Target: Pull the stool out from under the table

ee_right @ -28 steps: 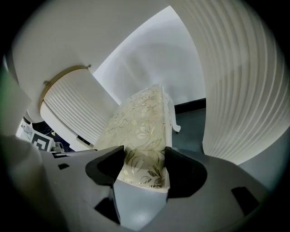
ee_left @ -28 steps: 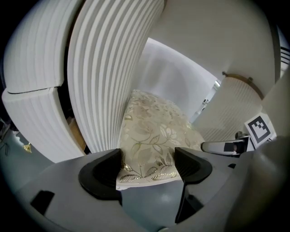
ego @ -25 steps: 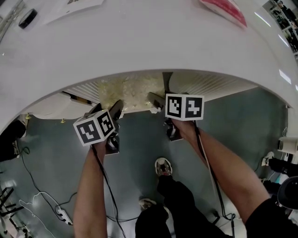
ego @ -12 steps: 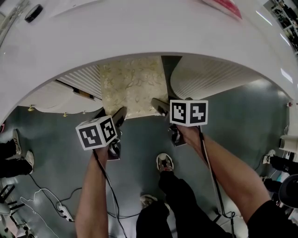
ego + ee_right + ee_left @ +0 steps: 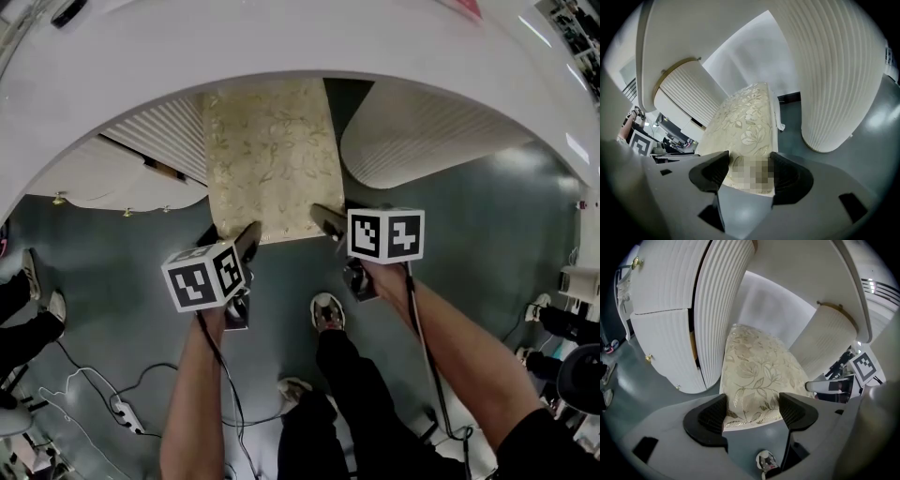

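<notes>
The stool (image 5: 267, 159) has a cream seat with a gold leaf pattern. It sticks out from under the white table (image 5: 281, 47), between the table's two ribbed supports. My left gripper (image 5: 246, 246) holds the seat's near left corner and my right gripper (image 5: 326, 220) holds the near right corner. In the left gripper view the stool's (image 5: 759, 371) near edge lies between the jaws of the left gripper (image 5: 754, 411). The right gripper view shows the same for the right gripper (image 5: 747, 171) on the stool (image 5: 747, 117), though a mosaic patch covers part of the edge.
A ribbed white support (image 5: 422, 131) stands right of the stool and another (image 5: 159, 141) left of it. My shoes (image 5: 326, 314) are on the grey floor just behind the grippers. Cables (image 5: 112, 403) lie at the lower left, and another person's feet (image 5: 28, 300) are at the left edge.
The stool has slid toward me from under the table, so much more of its seat shows. Both grippers moved back with it, still at its near edge.
</notes>
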`<state>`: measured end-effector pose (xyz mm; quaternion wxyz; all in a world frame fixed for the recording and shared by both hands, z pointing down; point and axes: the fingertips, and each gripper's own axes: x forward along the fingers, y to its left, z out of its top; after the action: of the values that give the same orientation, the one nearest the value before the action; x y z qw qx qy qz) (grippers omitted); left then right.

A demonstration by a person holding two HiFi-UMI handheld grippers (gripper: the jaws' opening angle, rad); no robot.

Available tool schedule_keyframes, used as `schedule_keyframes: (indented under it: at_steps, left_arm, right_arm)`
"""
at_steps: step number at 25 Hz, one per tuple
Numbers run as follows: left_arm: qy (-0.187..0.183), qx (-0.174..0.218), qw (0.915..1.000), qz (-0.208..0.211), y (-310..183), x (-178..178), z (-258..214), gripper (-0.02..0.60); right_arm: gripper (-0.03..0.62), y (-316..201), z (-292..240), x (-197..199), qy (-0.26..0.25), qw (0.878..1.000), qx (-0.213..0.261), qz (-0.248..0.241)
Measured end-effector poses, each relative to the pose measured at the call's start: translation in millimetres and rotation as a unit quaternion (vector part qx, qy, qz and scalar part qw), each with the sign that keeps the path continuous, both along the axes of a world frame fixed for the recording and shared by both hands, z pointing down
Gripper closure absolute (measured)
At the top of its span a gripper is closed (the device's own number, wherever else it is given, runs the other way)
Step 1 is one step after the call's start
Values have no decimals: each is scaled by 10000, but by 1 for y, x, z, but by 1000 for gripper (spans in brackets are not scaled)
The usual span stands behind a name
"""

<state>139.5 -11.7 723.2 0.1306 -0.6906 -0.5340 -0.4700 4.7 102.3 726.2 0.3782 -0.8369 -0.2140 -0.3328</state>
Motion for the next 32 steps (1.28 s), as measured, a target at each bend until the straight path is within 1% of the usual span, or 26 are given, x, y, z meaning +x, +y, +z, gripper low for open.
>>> schedule_keyframes:
  at_steps: [3, 8, 10, 12, 14, 16, 18, 20, 23, 25, 27, 29, 32]
  left_arm:
    - [-37, 72, 9999, 63, -9, -15, -8, 219]
    - [-89, 117, 9999, 54, -15, -16, -6, 219]
    - [-189, 71, 9998, 31, -16, -15, -5, 219]
    - [-416, 52, 9991, 15, -21, -13, -6, 224]
    - [-668, 57, 9977, 79, -24, -8, -12, 235]
    - [-773, 66, 9967, 239, -22, 2, -17, 235]
    - [-811, 95, 9960, 348, -12, 16, -17, 235]
    - [-849, 109, 9954, 429, 6, 29, -17, 233]
    - [-732, 258, 9952, 603, 31, 45, -15, 210]
    - [-602, 337, 9953, 676, 43, 55, -17, 202]
    - [-483, 337, 9961, 662, 51, 65, -20, 202]
    - [-373, 392, 9963, 663, 55, 70, -19, 204]
    - [-432, 526, 9943, 817, 61, 69, -12, 203]
  right_arm:
    - [313, -11, -6, -15, -53, 10000, 45, -17]
    - [313, -16, -5, -16, -108, 9999, 105, -86]
    - [312, -15, -4, -16, -51, 9998, 168, -110]
    - [312, -17, -6, -16, -20, 9994, 245, -257]
    - [312, -16, -11, -12, -21, 9982, 210, -568]
    - [312, -3, -14, -7, -10, 9970, 100, -765]
    - [312, 18, -16, 1, 20, 9971, 82, -761]
    - [312, 36, -17, 13, 103, 9971, 184, -728]
    - [305, 52, -18, 33, 164, 9957, 355, -841]
    - [303, 57, -20, 42, 163, 9950, 336, -925]
    - [303, 61, -20, 46, 115, 9948, 265, -977]
    - [303, 64, -15, 46, 74, 9951, 265, -949]
    - [303, 69, -12, 49, 110, 9959, 387, -815]
